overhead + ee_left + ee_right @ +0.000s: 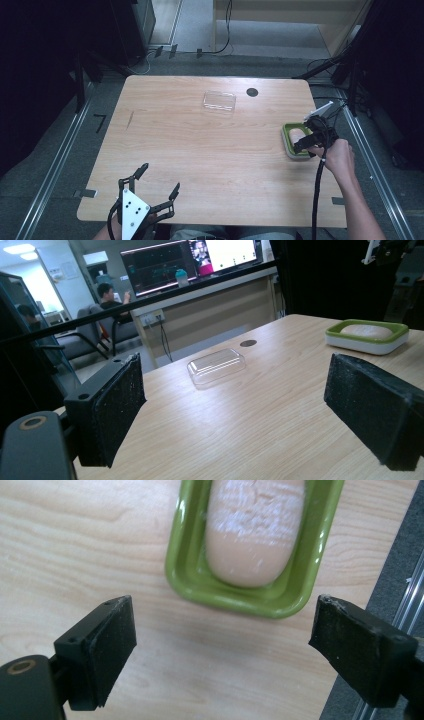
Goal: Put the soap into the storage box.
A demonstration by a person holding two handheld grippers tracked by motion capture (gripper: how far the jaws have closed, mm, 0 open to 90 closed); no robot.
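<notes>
Right gripper (306, 145) hangs over the green soap dish (190, 575) at the table's (210, 150) right edge, jaws spread wide, nothing between them. The pale bar of soap (252, 535) lies in the dish, its top scuffed white, just beyond the jaw tips. Left gripper (159, 181) sits at the near edge, also wide open and empty. Farther back lies what looks like a clear plastic lid (219, 101), though its outline is faint.

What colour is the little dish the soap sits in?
The soap dish is green inside, with a white base; the right gripper view shows the green best.
</notes>
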